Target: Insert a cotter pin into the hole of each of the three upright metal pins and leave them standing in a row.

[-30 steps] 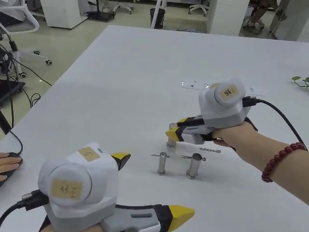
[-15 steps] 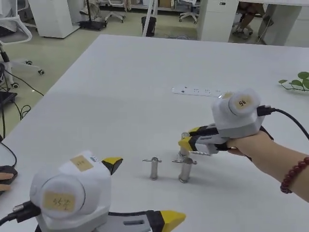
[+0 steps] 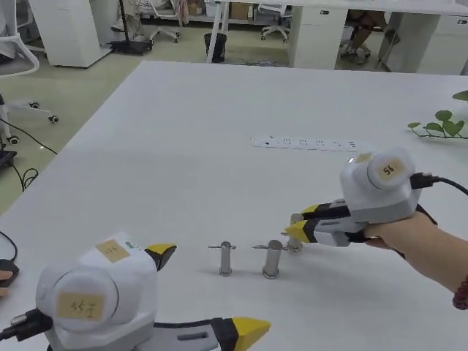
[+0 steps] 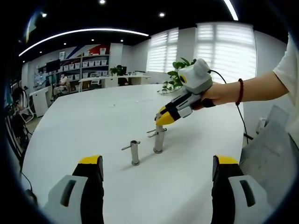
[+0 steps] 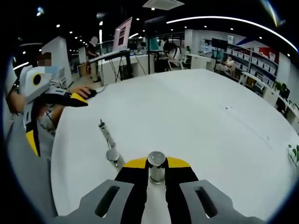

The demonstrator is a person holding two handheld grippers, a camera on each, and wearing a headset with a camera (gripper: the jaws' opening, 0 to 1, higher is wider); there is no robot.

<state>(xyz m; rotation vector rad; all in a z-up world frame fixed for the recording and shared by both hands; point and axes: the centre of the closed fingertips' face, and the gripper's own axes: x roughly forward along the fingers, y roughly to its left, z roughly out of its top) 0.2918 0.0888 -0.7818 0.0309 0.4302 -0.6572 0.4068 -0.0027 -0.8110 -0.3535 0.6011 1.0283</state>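
Nearest the person, the left gripper point(image 3: 205, 291) hangs idle over the near edge of the worktop point(image 3: 183, 146), its fingers point(image 4: 91, 163) spread wide with nothing between them. Just beyond stand the first metal pin point(image 3: 225, 261) and the second metal pin point(image 3: 271, 261), each upright with a cotter pin point(image 3: 216, 247) through its head. Just past them the right gripper point(image 3: 296, 231) has its fingers pinched on the top of the third metal pin point(image 5: 156, 170), which stands close beside the second. I cannot tell whether its cotter pin is in yet. The job looks to be on its last pin. Next it wants setting in line, then a gentle release and a straight pull back, since the second pin's cotter pin points toward the fingers. Farther off lie a power strip point(image 3: 303, 142) and a plant point(image 3: 439, 124), well apart, with broad bare worktop on every side
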